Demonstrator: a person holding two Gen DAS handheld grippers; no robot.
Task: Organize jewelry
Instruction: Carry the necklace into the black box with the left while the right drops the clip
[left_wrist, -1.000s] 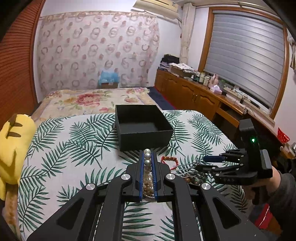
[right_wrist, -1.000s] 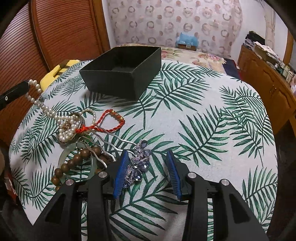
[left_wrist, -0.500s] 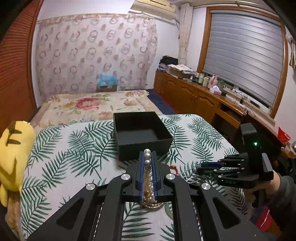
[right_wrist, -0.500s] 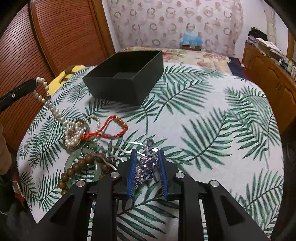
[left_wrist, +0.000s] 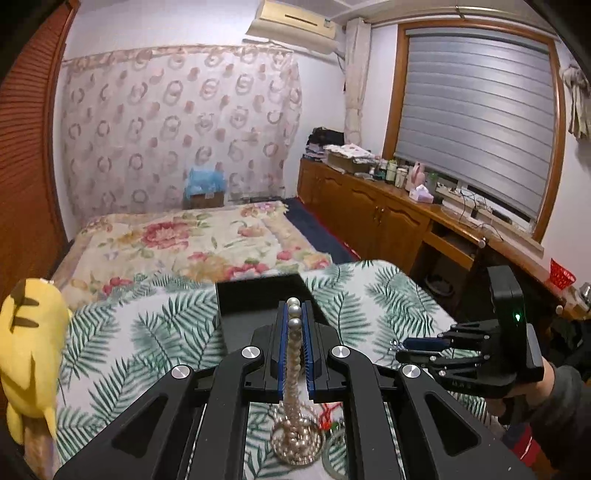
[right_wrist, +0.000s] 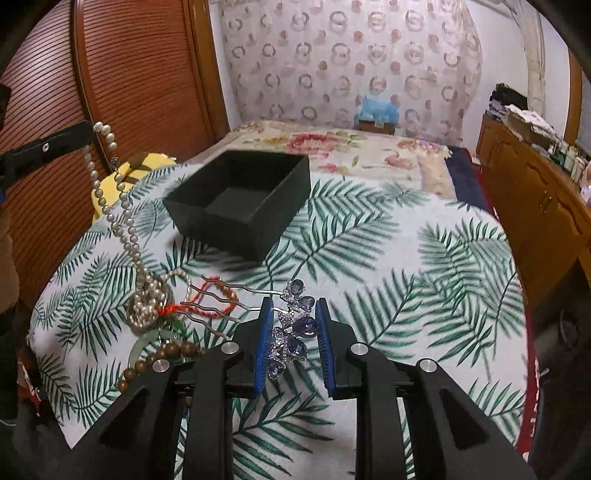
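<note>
My left gripper (left_wrist: 294, 314) is shut on a pearl necklace (left_wrist: 293, 373) and holds one end high; the strand hangs down to a heap on the table (right_wrist: 147, 299). My right gripper (right_wrist: 293, 314) is shut on a blue-jewelled hair comb (right_wrist: 291, 332), lifted a little off the cloth, its metal prongs pointing left. An open black box (right_wrist: 240, 206) stands further back on the table and also shows in the left wrist view (left_wrist: 255, 299), just beyond the left fingertips.
A red cord bracelet (right_wrist: 210, 299), a green bangle (right_wrist: 147, 343) and a brown bead bracelet (right_wrist: 162, 358) lie by the pearl heap on the palm-leaf tablecloth (right_wrist: 406, 258). A yellow plush toy (left_wrist: 26, 347) sits at the table's left edge. A bed lies beyond.
My right gripper closed on the hair comb and raised it slightly. My left gripper lifted the pearl necklace higher, drawing the strand up from the heap.
</note>
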